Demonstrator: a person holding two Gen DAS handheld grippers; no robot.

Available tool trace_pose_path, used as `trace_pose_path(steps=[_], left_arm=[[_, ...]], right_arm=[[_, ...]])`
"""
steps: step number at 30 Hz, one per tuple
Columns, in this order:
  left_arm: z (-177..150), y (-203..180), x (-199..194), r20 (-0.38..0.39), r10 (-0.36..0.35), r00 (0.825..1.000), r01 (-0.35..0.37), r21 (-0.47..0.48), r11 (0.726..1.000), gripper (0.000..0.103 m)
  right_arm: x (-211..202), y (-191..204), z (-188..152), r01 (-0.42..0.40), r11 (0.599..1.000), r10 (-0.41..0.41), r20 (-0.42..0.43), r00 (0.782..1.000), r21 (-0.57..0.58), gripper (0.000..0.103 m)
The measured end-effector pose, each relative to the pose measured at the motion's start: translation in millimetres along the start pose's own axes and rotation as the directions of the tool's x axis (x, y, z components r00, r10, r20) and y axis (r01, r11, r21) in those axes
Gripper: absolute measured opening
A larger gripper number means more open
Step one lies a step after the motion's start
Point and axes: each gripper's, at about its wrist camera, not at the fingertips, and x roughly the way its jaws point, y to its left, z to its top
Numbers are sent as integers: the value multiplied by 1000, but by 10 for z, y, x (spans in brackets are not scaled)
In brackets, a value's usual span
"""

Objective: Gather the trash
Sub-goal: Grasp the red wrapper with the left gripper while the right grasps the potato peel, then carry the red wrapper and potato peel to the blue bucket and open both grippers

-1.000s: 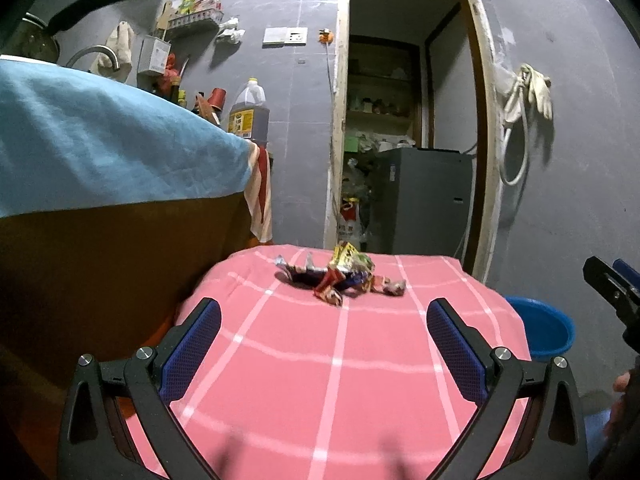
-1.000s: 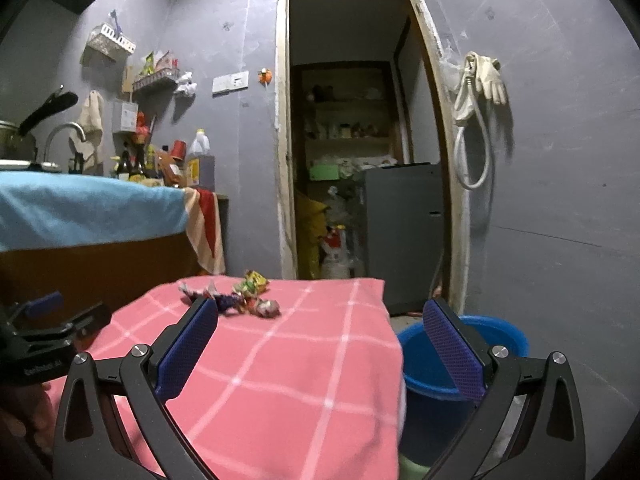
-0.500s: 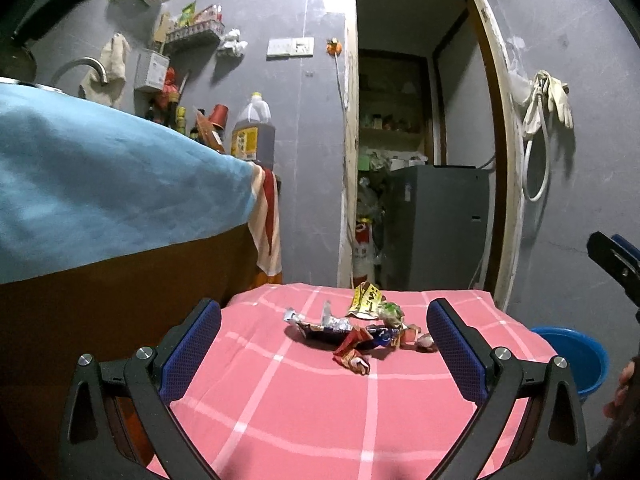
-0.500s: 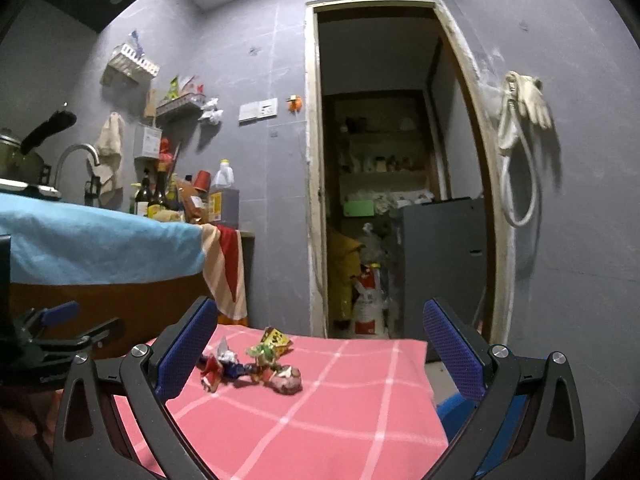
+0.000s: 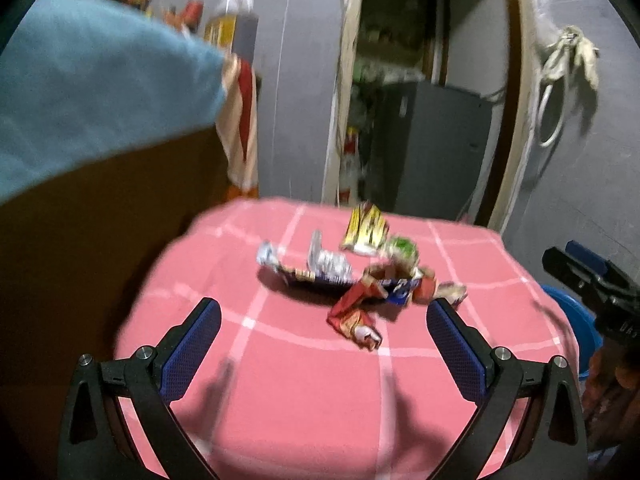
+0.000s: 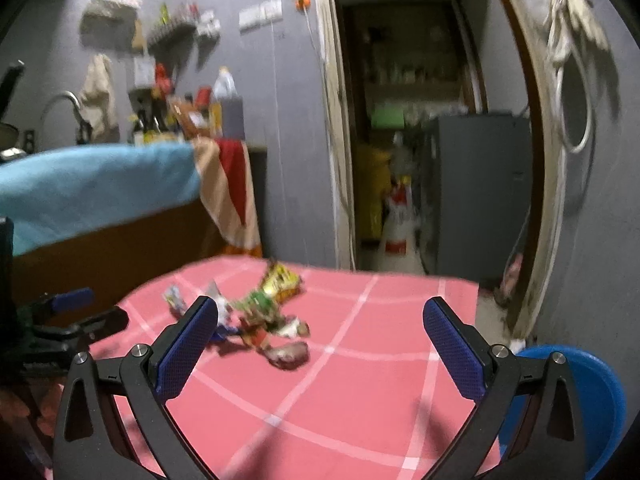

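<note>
A heap of crumpled snack wrappers lies on a pink checked tablecloth: a silver-and-dark one, a yellow one, a red one. My left gripper hovers open just in front of the heap, nothing between its fingers. In the right wrist view the same wrappers lie ahead and to the left of my open right gripper. A blue bucket stands on the floor beside the table's right edge. Both views are motion-blurred.
A counter draped in a light blue cloth rises close on the left, with bottles at its far end. Behind the table is an open doorway with a grey fridge. The right gripper shows at the left view's right edge.
Both grippers have moved forward and tilted down toward the table, so the wrappers are nearer and larger. Both stay open. The wrappers have not moved.
</note>
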Motion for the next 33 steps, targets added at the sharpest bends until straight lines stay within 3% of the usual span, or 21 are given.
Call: trace_pose_path(steps=[5,7,11,17,23,25,28,33], left_arm=[[13,89,236,-110,-48,993,42,-53,998,98],[1,109,332,-155,-70,985,62,-61,996,93],[-5,123,473,-227,-100,969,86,-68,994,73],[47,125,585,-261,-136,956,128,-48,991,66],[58,104,670,-282,-153,947,151,-28,988,52],[56,85,676,-289,-155,945,157,-18,987,46],[62,68,691,-297,-156,942,161,-6,987,34],[60,60,680,-301,-156,941,161,-7,987,25]], right_arm=[[322,-82,-53,-32,999,35,-143,989,26,103],[431,-87,-85,-54,998,58,-191,980,30,96],[661,-52,-151,-80,997,83,-290,953,21,82],[937,33,-251,-125,992,121,-413,903,17,71],[1112,159,-177,-151,988,126,-457,881,-17,63],[1167,197,-180,-155,988,124,-471,873,-27,52],[1172,240,-180,-153,987,110,-470,876,-54,43],[1117,221,-192,-160,986,127,-458,880,-34,37]])
